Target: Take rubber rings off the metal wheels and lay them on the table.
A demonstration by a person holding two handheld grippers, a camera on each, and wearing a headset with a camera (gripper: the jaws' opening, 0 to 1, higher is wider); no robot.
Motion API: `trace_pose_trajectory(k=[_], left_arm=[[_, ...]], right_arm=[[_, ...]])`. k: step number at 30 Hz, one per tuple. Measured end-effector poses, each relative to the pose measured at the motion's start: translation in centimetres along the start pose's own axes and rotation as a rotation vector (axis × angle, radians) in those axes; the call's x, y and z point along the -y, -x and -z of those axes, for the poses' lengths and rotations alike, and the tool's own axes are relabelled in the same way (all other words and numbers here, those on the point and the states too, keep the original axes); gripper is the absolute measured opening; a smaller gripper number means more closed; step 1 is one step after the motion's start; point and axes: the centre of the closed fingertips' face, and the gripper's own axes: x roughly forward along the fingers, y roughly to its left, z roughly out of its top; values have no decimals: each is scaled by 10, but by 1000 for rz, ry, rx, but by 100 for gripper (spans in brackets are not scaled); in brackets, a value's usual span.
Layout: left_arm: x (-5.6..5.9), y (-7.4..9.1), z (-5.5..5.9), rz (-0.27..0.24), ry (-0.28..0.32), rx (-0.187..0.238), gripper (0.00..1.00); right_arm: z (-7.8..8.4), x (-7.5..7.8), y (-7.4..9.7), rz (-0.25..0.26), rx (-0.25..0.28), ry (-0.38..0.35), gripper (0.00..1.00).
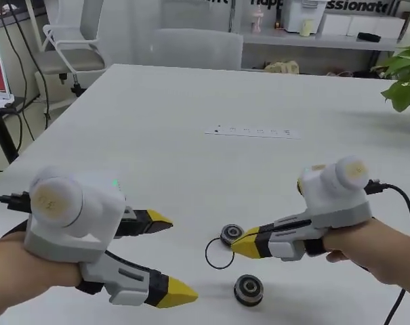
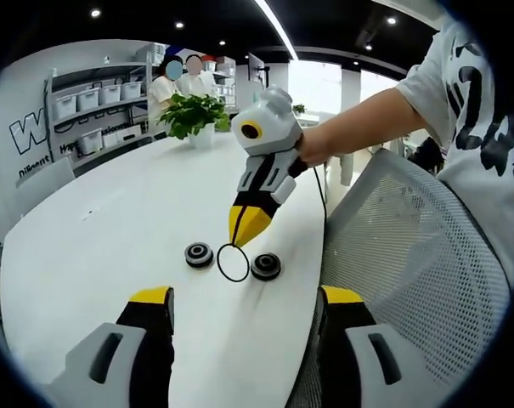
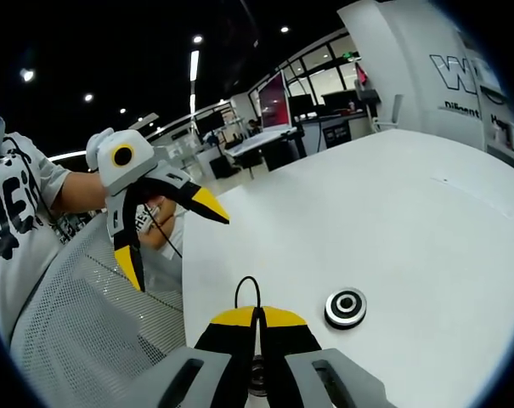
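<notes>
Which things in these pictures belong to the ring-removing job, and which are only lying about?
Belong to the job:
- rubber ring, pinched in the shut right tongs
- far wheel
- near wheel
- left tongs, open and holding nothing
- table

Only lying about:
- white strip in the middle of the table
- potted plant
- office chair

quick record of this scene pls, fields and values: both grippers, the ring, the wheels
left gripper: open, jaws spread wide, holding nothing
right gripper: shut on the rubber ring, pinched at the yellow tips
rubber ring: black, thin, off any wheel, loop sticking out from the tips
far metal wheel: flat on the table, right beside the right gripper's tips
near metal wheel: flat on the table, apart from both grippers
table: white
</notes>
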Motion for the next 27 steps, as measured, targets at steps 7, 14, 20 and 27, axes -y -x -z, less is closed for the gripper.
trace_pose_trajectory(k=[7,14,20,27], left_arm=[[-2,6,3,-14,9,-3,69],[-2,9,7,-22,16,-11,71],[-4,12,10,-39,23,-9,74],[-3,13,13,-41,25,-17,74]], right_arm=[[0,3,-8,4,-7,-2,0],[5,7,-18,13,-19,-13,0],[11,9,-23,18,-29,-28,0],[18,11,-30,28,-58,-32,0]])
